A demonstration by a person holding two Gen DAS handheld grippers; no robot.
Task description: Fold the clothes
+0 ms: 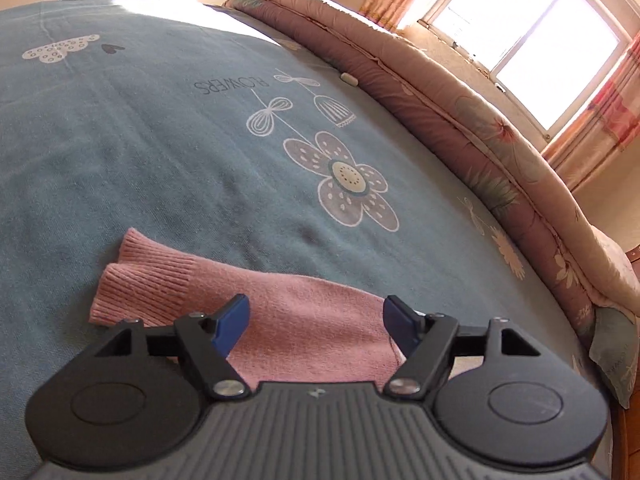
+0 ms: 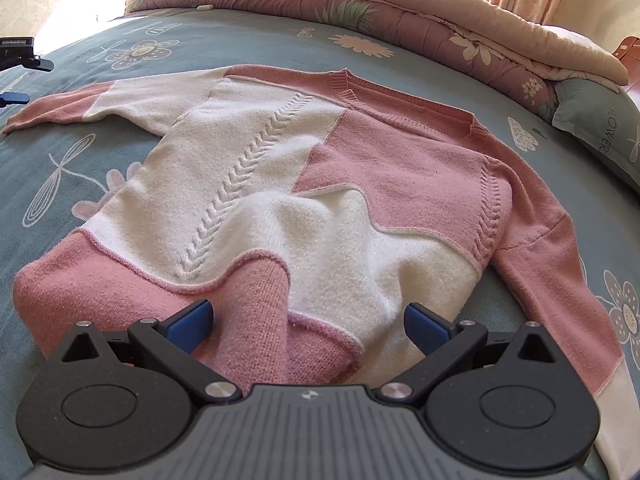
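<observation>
A pink and cream knitted sweater [image 2: 280,168] lies spread face up on the blue-grey bedsheet [image 2: 80,152], neck toward the far side and both sleeves out. My right gripper [image 2: 308,326] is open just above the hem, where a raised fold of pink knit [image 2: 256,312] stands between its blue fingertips. In the left wrist view, the pink sleeve [image 1: 288,316] with its ribbed cuff [image 1: 140,288] lies flat on the sheet. My left gripper [image 1: 316,324] is open over that sleeve, with fingers either side of it.
A rolled pink floral quilt [image 1: 460,120] runs along the far side of the bed under a bright window [image 1: 532,36] with curtains. A pillow [image 2: 600,132] lies at the right. The left gripper's tips [image 2: 20,64] show at the far left of the right wrist view.
</observation>
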